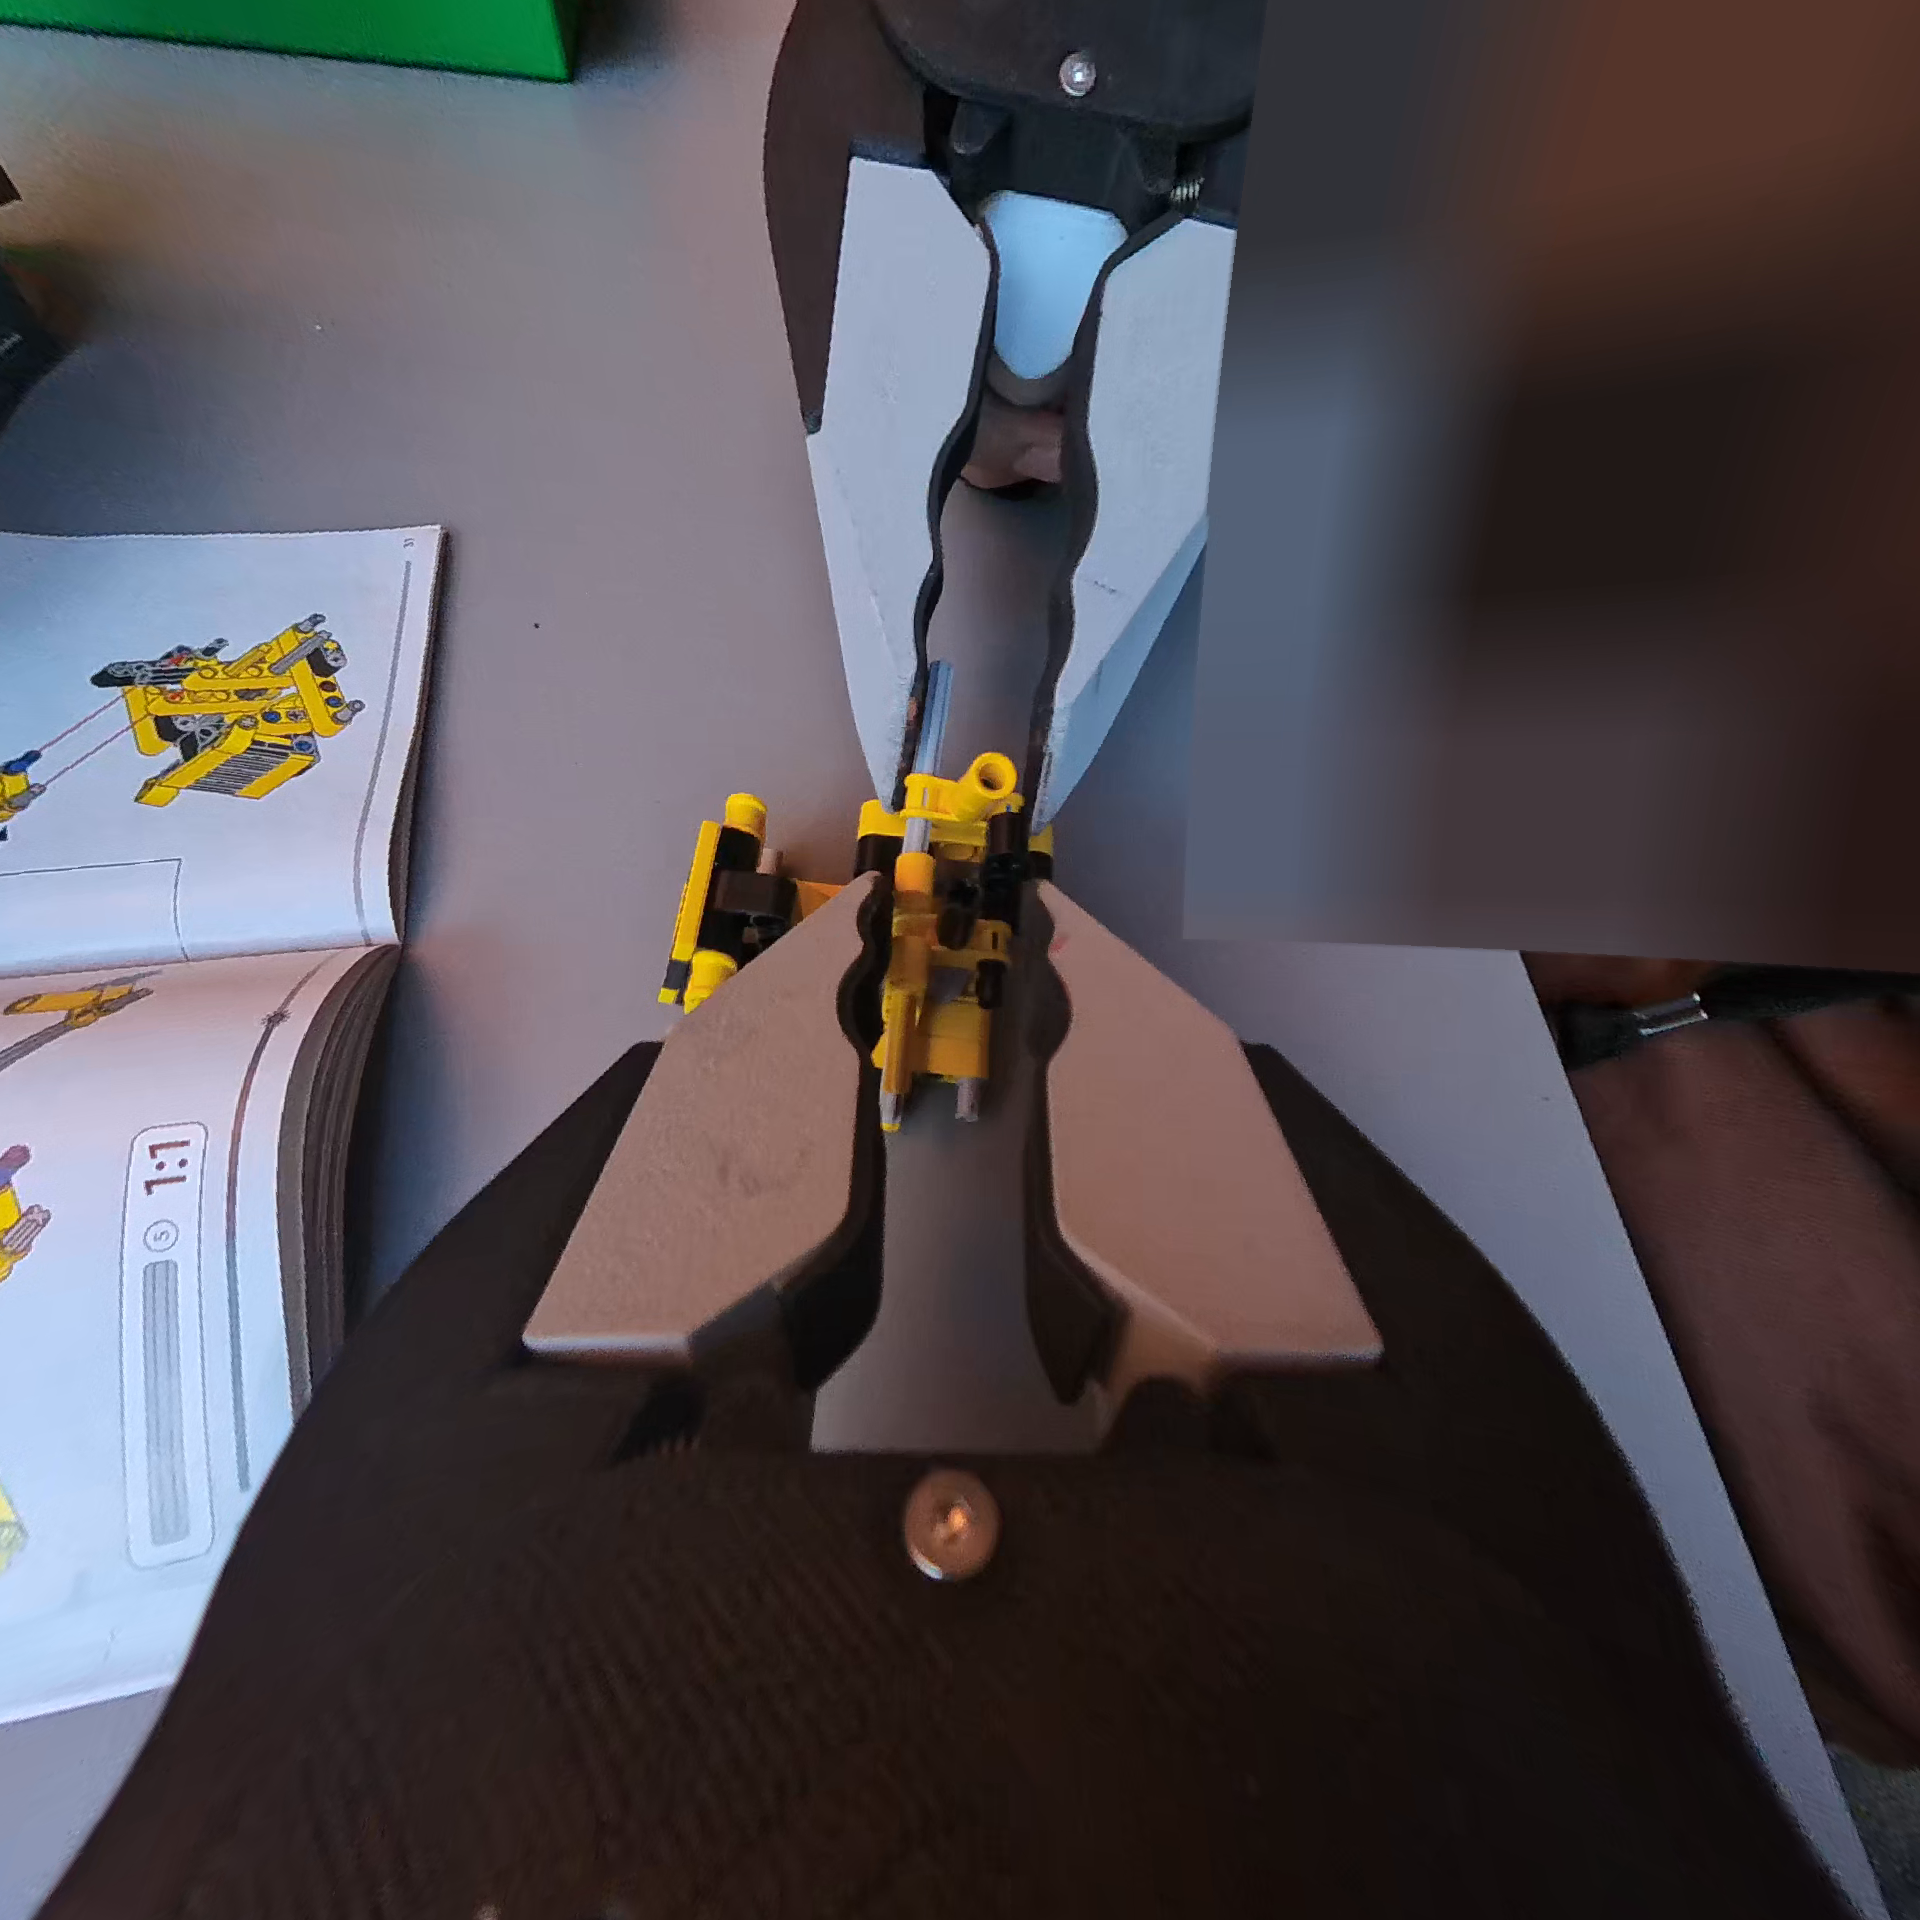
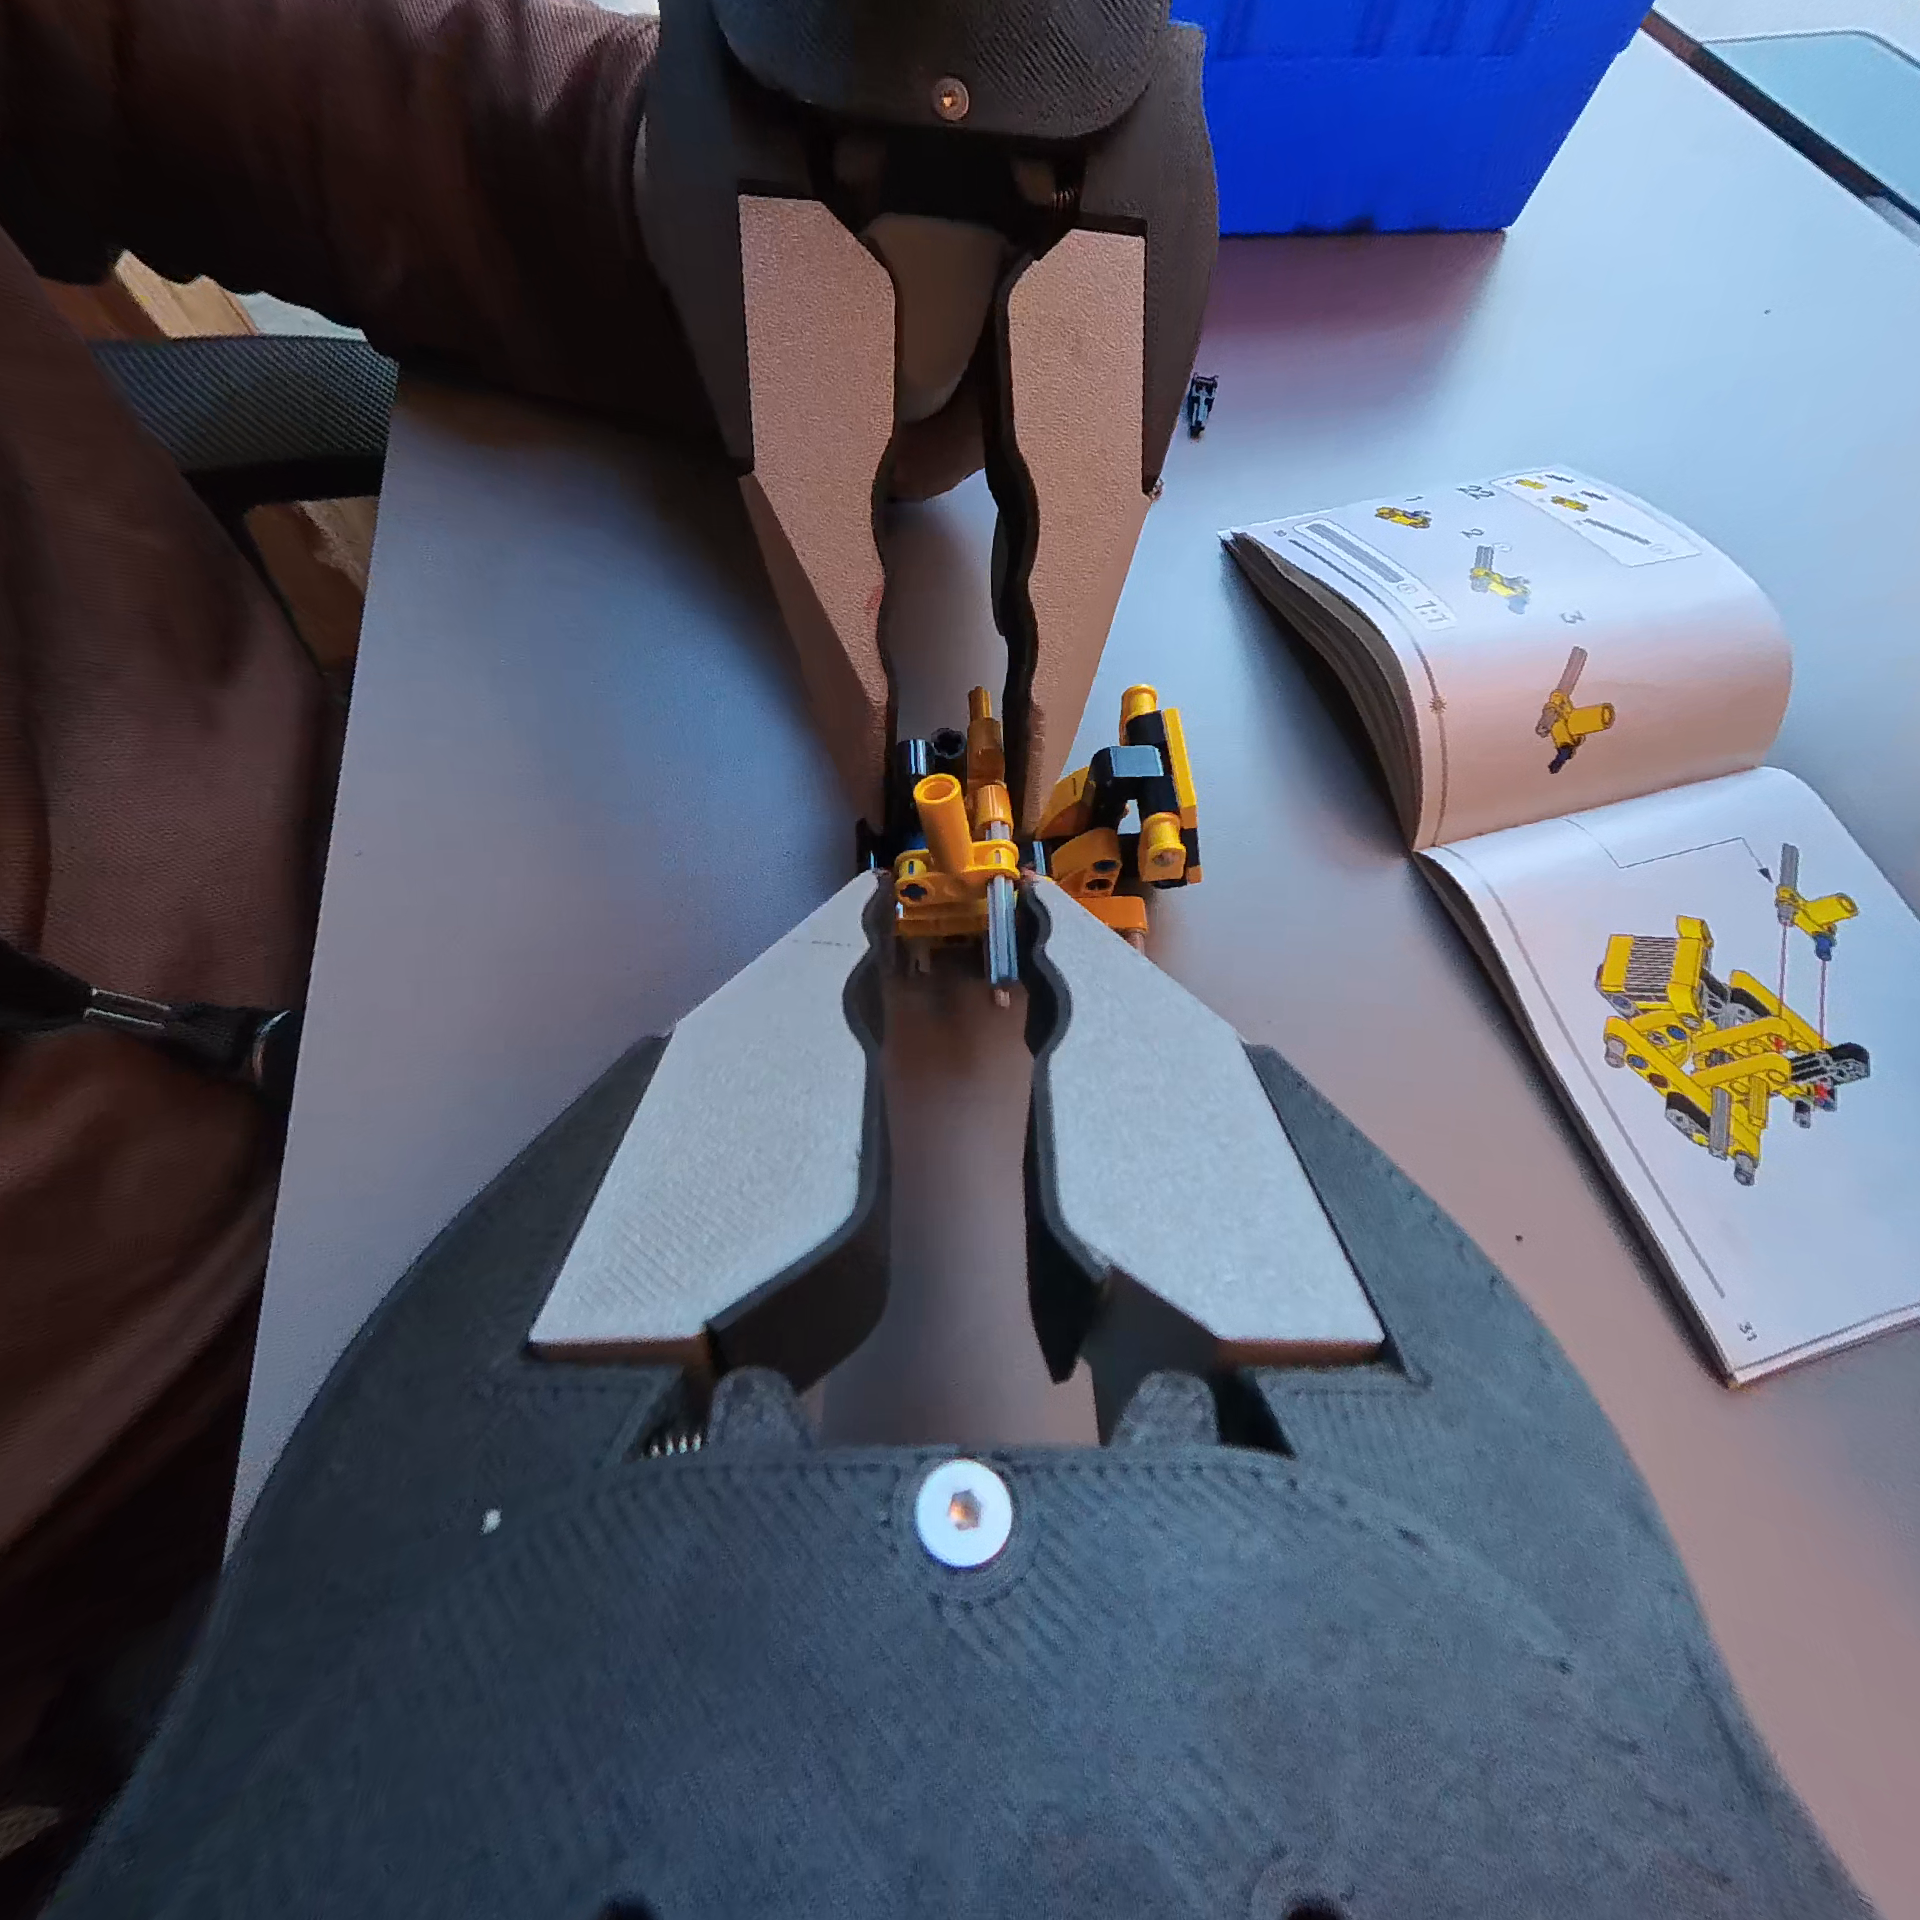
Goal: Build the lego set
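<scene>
1. The left gripper (image 1: 951,914) comes in from the table edge and pinches the yellow-and-black model (image 1: 935,935) between its narrowed fingers; the model sits low over the grey table (image 1: 582,364), but whether it touches the top cannot be told.
2. The right gripper (image 2: 951,904) faces it from the opposite side, tips nearly meeting the left one's, its fingers closed in on the same model around a grey axle (image 2: 1000,914) and a yellow connector (image 2: 940,831).
3. A side section of the model, yellow with black blocks (image 2: 1138,800), sticks out beyond the fingers toward the booklet.
4. An open instruction booklet (image 2: 1621,831) lies flat on the table beside the model, apart from it.
5. A blue bin (image 2: 1392,114) stands at the far end of the table; its inside is hidden.
6. A green box (image 1: 312,36) sits at another table edge, contents unseen.
7. A small black pin (image 2: 1202,400) lies loose on the table near the left gripper's body.
</scene>
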Demonstrator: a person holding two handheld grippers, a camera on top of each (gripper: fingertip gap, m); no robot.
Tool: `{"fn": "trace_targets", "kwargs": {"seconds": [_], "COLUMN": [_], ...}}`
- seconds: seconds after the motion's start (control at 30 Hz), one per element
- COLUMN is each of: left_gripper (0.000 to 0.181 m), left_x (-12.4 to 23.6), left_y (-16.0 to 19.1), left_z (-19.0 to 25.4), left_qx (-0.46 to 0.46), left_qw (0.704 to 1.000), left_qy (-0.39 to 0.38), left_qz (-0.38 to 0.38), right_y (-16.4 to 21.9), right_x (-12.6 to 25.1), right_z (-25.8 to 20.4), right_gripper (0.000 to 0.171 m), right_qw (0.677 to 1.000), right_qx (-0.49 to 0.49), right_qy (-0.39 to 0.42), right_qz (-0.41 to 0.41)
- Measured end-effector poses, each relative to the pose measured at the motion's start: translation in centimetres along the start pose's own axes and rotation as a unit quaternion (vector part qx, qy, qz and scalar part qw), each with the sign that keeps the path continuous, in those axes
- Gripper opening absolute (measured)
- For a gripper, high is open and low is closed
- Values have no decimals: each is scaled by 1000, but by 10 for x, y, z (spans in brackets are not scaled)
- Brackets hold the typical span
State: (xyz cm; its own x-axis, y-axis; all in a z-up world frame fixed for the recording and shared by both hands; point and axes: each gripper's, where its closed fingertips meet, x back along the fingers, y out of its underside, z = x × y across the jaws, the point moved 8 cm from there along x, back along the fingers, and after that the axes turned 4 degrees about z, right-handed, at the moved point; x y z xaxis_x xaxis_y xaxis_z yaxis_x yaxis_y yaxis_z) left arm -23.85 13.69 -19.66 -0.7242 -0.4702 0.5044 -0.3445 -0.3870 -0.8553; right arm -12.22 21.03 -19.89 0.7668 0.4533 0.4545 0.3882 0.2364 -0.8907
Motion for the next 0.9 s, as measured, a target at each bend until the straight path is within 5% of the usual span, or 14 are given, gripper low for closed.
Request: {"fn": "trace_targets", "kwargs": {"seconds": [0.9], "left_gripper": [30], "left_x": [14], "left_y": [9], "left_z": [3], "left_qx": [-28], "left_qw": [1000], "left_qy": [-9], "left_qz": [-7], "right_y": [-8], "right_x": [-10], "right_z": [-3], "right_gripper": [19], "right_qw": [999], "right_qx": [19], "right_qy": [13], "right_qz": [-31]}}
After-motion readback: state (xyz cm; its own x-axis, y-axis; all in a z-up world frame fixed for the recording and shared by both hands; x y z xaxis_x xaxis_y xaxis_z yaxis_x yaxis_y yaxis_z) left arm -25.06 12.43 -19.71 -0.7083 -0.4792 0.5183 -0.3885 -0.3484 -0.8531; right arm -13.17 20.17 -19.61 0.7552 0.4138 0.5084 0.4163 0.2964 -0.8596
